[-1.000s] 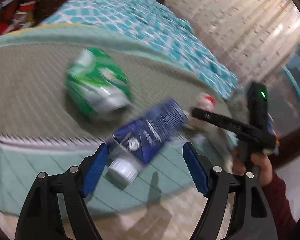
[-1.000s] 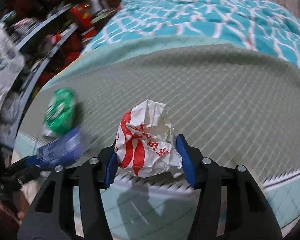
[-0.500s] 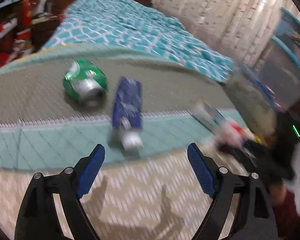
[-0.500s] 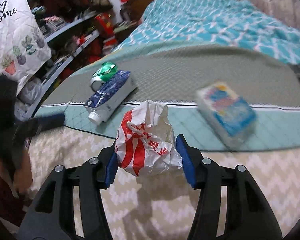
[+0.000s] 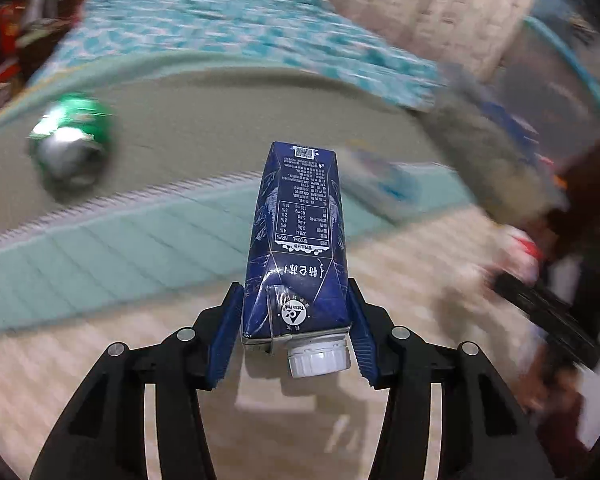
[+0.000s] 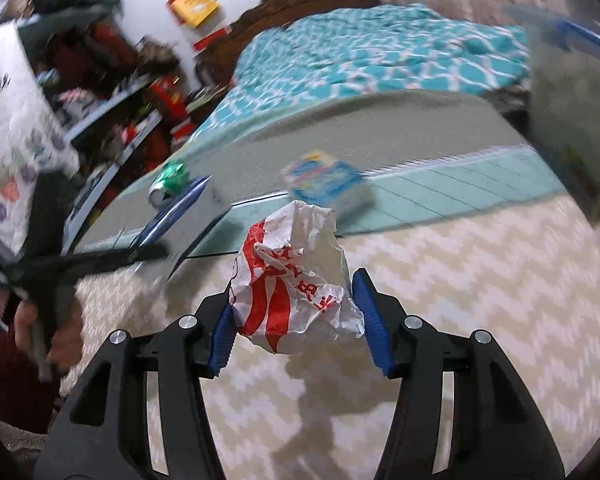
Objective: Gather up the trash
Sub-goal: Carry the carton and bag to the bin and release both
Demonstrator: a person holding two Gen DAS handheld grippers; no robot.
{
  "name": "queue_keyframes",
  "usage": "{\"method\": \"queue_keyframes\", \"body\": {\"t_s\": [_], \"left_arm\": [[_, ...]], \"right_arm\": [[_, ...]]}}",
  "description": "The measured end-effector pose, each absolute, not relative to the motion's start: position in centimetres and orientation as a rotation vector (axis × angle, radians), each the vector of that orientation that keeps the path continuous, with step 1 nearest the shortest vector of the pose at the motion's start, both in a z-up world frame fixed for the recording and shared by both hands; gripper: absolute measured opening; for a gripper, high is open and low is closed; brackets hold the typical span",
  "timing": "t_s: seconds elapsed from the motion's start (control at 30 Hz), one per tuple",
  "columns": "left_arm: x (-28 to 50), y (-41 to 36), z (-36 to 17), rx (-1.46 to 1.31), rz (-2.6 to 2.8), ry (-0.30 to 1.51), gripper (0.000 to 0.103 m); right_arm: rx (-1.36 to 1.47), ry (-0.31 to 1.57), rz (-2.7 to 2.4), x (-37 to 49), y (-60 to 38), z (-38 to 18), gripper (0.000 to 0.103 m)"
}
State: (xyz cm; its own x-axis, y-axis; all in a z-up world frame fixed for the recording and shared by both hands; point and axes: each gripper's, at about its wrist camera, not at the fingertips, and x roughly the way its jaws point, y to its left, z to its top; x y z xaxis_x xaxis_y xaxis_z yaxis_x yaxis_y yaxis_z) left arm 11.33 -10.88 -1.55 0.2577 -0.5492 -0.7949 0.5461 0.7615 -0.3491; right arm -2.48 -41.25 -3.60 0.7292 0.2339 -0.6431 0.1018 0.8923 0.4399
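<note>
The left claw (image 5: pixel 294 332) was clenched on the dark blue carton (image 5: pixel 298 240), its blue pads (image 5: pixel 226 340) pressing the two long side walls at the capped end. The carton's long axis ran straight away from the claw toward 12 o'clock, with the white cap (image 5: pixel 318 358) nearest the camera and hanging just below the pads. The right claw (image 6: pixel 296 324) gripped the crumpled red-and-white wrapper (image 6: pixel 294 280), which bulged up between its pads. Both loads appeared lifted clear of the chevron floor mat (image 6: pixel 480 280). Two pieces were left on the grey-and-teal rug (image 5: pixel 228 128): the green can (image 5: pixel 70 142) at about 10 o'clock from the left claw, and the light blue packet (image 6: pixel 326 184) at roughly 12 o'clock from the right claw, slightly right. A blurred translucent bin (image 5: pixel 500 152) lay at about 2 o'clock from the left claw and looked nearer the right claw, at its 1 o'clock. Judging by that, the drop-off likely called for a swing rightward, wrapper first.
</note>
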Motion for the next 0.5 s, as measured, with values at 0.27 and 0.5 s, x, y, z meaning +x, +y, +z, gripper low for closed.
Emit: {"method": "queue_keyframes", "body": {"t_s": [0.27,0.5], "left_arm": [[5.5,-25.1,2.1,0.122,-1.038,1.024,0.047],[2.7,-41.7,1.1,0.184,-1.222,1.072,0.048]], "right_arm": [[0.615,0.613,-0.205,-10.5,-53.8,-3.1,0.056],[0.629,0.583,-0.426,-16.2,-65.3,-4.2,0.056]]}}
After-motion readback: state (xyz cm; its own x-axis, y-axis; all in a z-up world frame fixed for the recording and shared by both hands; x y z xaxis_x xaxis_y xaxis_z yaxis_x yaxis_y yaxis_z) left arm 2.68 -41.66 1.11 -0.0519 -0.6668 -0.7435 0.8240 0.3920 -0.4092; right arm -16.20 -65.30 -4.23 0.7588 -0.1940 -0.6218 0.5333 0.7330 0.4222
